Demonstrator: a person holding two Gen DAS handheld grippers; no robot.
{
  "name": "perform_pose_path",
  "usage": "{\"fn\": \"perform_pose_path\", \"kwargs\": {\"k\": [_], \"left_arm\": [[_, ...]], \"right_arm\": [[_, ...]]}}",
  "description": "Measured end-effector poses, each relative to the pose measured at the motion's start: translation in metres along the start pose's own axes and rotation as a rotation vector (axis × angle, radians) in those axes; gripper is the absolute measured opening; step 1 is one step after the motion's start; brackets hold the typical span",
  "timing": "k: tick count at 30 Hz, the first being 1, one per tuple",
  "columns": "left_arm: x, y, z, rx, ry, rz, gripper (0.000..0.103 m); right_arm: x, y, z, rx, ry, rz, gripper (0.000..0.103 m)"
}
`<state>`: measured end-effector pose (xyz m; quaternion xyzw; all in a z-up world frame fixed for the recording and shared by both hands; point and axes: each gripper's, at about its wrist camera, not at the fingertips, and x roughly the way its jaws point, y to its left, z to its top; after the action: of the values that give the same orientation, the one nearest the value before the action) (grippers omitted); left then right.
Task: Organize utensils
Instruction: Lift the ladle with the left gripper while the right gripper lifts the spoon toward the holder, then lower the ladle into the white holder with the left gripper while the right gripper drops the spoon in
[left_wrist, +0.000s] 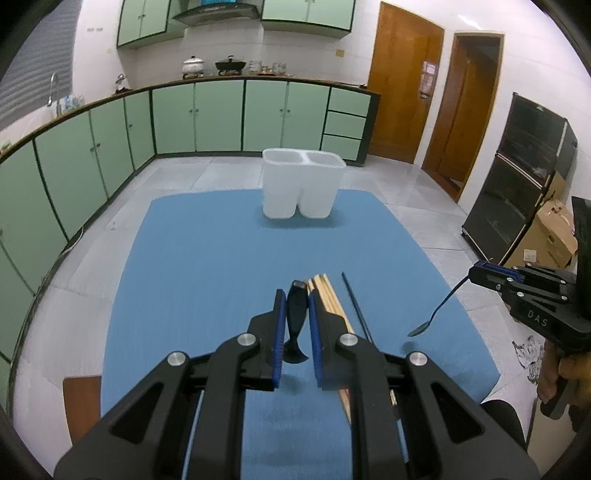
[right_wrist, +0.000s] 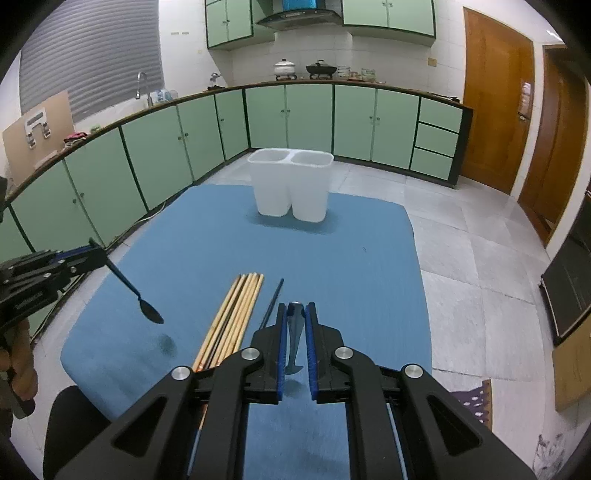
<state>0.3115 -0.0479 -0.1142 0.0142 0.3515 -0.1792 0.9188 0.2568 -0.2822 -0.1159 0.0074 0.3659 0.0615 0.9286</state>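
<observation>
My left gripper (left_wrist: 296, 295) is shut on a dark spoon (left_wrist: 296, 317), bowl toward the camera, held above the blue mat (left_wrist: 207, 266). My right gripper (right_wrist: 295, 310) is shut on another dark spoon (right_wrist: 294, 336). Each gripper shows in the other view, holding its spoon with the bowl hanging down: the right gripper (left_wrist: 476, 271) with its spoon (left_wrist: 436, 314), the left gripper (right_wrist: 98, 251) with its spoon (right_wrist: 142, 301). A bundle of wooden chopsticks (right_wrist: 236, 314) and one dark chopstick (right_wrist: 272, 301) lie on the mat. A white two-compartment holder (right_wrist: 291, 184) stands at the mat's far end, nothing visible in it.
Green kitchen cabinets (right_wrist: 207, 129) run along the back and left. Wooden doors (right_wrist: 495, 92) are at the right. A black cabinet (left_wrist: 517, 177) and cardboard boxes (left_wrist: 554, 229) stand to the right. The floor is grey tile.
</observation>
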Motion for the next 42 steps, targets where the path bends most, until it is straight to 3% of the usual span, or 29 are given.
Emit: {"fn": "perform_pose_path", "kwargs": {"k": [6,12,20,25,29,35,42], "left_arm": [[0.004,-0.006,0.046,0.049,-0.038,-0.006,0.012],[0.02,-0.011,0.111,0.077,-0.082,-0.013,0.012],[0.07,-0.01,0.196,0.08,-0.131,0.016,0.011],[0.11,-0.003,0.232,0.049,-0.137,0.022,0.012],[0.147,-0.002,0.24,0.053,-0.126,0.04,0.011],[0.2,0.007,0.221,0.032,-0.058,0.039,0.012],[0.211,0.021,0.212,0.02,-0.04,0.053,0.017]], "right_arm": [[0.002,-0.004,0.044,-0.014,-0.006,0.026,0.01],[0.016,-0.002,0.11,-0.051,-0.035,0.017,0.01],[0.053,-0.01,0.199,-0.041,-0.072,0.01,0.009],[0.091,-0.023,0.245,-0.02,-0.09,-0.007,0.009],[0.129,-0.033,0.256,-0.004,-0.079,-0.023,0.009],[0.186,-0.043,0.243,0.015,-0.006,-0.031,0.009],[0.206,-0.047,0.228,0.016,0.036,-0.026,0.011]]}}
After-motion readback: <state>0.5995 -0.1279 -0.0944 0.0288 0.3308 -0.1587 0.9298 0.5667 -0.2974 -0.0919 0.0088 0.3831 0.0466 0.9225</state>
